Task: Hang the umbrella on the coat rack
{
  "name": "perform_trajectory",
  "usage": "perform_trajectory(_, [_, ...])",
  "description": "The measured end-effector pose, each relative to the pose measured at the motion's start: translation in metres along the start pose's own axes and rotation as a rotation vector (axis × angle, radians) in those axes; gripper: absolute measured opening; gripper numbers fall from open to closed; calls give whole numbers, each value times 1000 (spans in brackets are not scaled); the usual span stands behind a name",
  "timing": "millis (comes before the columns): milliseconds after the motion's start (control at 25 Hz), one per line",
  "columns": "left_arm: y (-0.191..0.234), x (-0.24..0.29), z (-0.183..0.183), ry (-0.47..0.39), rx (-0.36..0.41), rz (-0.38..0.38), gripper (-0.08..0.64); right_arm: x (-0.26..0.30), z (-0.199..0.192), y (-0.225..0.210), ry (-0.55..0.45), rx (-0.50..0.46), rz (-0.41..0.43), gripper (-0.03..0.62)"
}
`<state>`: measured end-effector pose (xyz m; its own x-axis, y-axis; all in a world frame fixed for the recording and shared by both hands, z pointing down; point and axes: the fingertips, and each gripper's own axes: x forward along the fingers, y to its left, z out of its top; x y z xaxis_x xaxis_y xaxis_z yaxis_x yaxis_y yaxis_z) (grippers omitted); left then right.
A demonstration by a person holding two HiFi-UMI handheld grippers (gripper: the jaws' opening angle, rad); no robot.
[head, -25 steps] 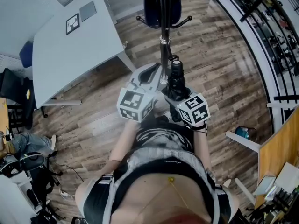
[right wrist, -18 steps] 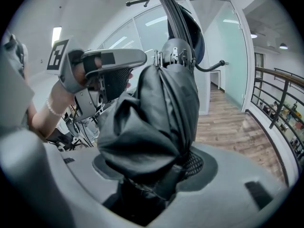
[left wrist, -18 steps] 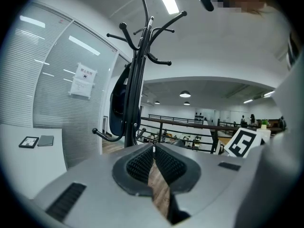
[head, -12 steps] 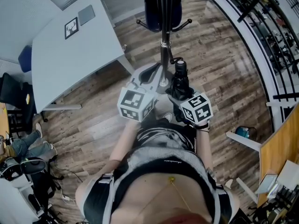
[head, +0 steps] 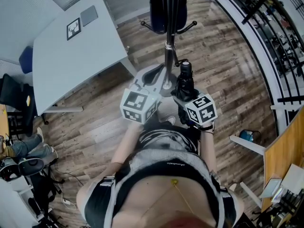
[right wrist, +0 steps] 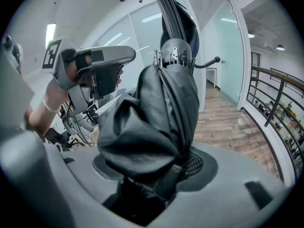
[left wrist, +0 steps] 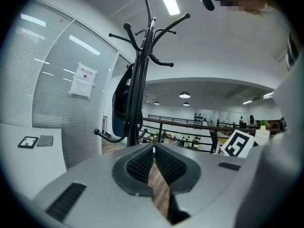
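Observation:
The folded black umbrella (head: 184,81) stands upright in my right gripper (head: 184,98), which is shut on its bunched fabric (right wrist: 152,122) close in front of the camera. The black coat rack (head: 167,37) rises just beyond it, its pole (right wrist: 173,18) right behind the umbrella's top. A dark blue bag (head: 167,6) hangs from one of the rack's hooks (left wrist: 142,37). My left gripper (head: 159,72) is beside the umbrella on the left, near the rack's pole. Its pads (left wrist: 142,163) are together with nothing between them, and it shows in the right gripper view (right wrist: 102,65).
A white table (head: 71,46) with a marker card and a grey pad stands to the left of the rack. A black railing (head: 266,23) runs along the right. A teal object (head: 246,135) lies on the wood floor, and a seated person's legs (head: 23,146) are at far left.
My right gripper has carried the umbrella slightly to the right and closer to the rack's pole. The left gripper has hardly moved.

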<state>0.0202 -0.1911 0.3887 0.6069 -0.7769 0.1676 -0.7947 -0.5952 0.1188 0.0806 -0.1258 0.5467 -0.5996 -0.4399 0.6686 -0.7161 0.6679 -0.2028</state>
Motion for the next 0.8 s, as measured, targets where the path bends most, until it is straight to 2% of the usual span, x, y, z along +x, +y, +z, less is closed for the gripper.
perform_trajectory(800, [-4,-4,-4,-7,-24,-45,15,14,1,-12,27,19,-8,278])
